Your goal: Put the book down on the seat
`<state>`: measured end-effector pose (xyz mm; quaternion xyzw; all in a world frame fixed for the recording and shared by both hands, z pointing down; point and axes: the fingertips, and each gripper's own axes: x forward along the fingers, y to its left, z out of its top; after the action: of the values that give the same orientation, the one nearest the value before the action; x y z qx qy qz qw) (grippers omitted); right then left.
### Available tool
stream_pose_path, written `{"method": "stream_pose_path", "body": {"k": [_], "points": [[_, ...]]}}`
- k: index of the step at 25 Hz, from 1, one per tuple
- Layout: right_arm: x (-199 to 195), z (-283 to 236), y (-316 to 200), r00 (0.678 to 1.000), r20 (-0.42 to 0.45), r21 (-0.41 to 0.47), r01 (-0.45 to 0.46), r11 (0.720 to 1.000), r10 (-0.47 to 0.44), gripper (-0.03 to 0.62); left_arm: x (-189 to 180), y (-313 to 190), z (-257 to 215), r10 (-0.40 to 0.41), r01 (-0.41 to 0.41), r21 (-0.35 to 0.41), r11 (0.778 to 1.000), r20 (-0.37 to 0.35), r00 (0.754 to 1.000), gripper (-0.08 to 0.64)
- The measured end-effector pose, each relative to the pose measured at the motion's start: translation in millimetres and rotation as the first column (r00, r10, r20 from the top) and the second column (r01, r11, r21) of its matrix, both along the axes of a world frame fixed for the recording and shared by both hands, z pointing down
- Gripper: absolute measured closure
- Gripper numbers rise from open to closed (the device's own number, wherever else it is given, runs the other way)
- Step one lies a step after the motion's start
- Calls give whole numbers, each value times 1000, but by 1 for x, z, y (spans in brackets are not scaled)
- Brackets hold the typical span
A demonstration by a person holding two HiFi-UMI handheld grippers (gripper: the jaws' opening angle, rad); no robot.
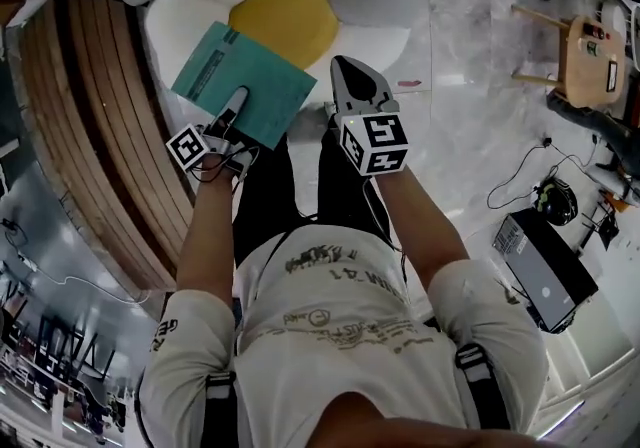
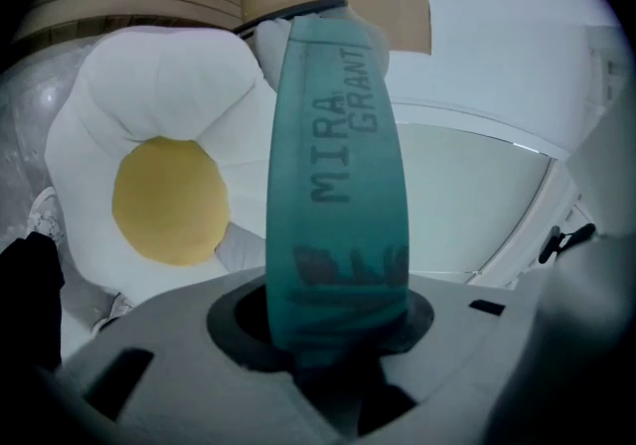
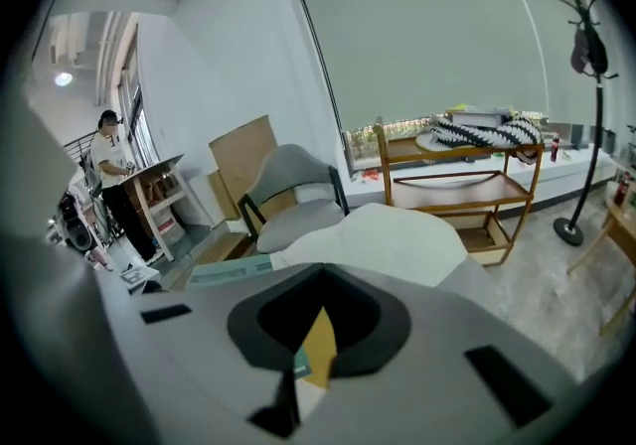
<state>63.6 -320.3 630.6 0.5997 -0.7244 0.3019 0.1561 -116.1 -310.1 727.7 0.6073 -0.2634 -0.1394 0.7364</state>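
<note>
A teal book (image 1: 243, 84) hangs over a flower-shaped cushion seat (image 1: 190, 26) with white petals and a yellow centre (image 1: 285, 21). My left gripper (image 1: 232, 106) is shut on the book's near edge. In the left gripper view the book's spine (image 2: 338, 185) stands upright between the jaws, with the cushion's yellow centre (image 2: 164, 200) behind it to the left. My right gripper (image 1: 348, 71) is just right of the book above the cushion, jaws together and holding nothing. Through the narrow slit of the right gripper (image 3: 316, 334) a bit of yellow and teal shows, with a white petal (image 3: 378, 239) beyond.
A curved wooden slatted structure (image 1: 90, 116) borders the cushion on the left. On the floor to the right are a black box (image 1: 545, 271), cables and a wooden stool (image 1: 585, 56). Farther off are a grey chair (image 3: 288, 195), a wooden shelf trolley (image 3: 467, 185), a coat stand (image 3: 586, 85) and a person (image 3: 114, 185).
</note>
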Motion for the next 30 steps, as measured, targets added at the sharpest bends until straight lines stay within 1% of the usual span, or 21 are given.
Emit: {"method": "stream_pose_path", "body": {"k": [2, 5, 7, 9, 11, 13, 15, 17, 21, 24, 26, 30], "points": [[4, 19, 3, 1000, 14, -11, -6, 1000, 6, 565, 4, 4, 20, 27, -27, -2, 1000, -5, 1000, 394], [10, 50, 6, 1000, 20, -26, -11, 1000, 12, 565, 8, 4, 52, 41, -41, -9, 999, 14, 999, 394], [10, 73, 6, 1000, 8, -22, 17, 1000, -17, 565, 8, -1, 75, 33, -33, -14, 999, 35, 999, 394], [7, 100, 8, 998, -17, -23, 67, 997, -68, 565, 8, -4, 95, 28, -27, -13, 1000, 51, 998, 394], [4, 126, 13, 995, -26, -31, 101, 994, -101, 565, 5, -5, 118, 48, -47, -10, 999, 67, 997, 394], [3, 150, 16, 993, -28, -33, 111, 993, -112, 565, 4, -7, 136, 74, -73, -10, 997, 72, 995, 394], [8, 172, 15, 991, -55, -26, 117, 993, -118, 565, 6, -11, 152, 80, -79, -14, 997, 65, 995, 394], [16, 192, 13, 991, -81, -25, 108, 994, -109, 565, 8, -13, 166, 84, -83, -16, 996, 58, 995, 394], [19, 224, 12, 993, -88, -31, 77, 997, -79, 565, 7, -14, 193, 109, -107, -28, 994, 64, 992, 394], [21, 247, 10, 991, -108, -44, 73, 996, -78, 565, 11, -12, 215, 108, -106, -60, 993, 32, 994, 394], [19, 260, 11, 993, -101, -56, 62, 996, -68, 565, 10, -9, 227, 114, -112, -72, 991, 25, 993, 393], [11, 276, 13, 993, -86, -72, 69, 995, -75, 565, 7, -7, 252, 141, -137, -78, 987, 46, 989, 393]]}}
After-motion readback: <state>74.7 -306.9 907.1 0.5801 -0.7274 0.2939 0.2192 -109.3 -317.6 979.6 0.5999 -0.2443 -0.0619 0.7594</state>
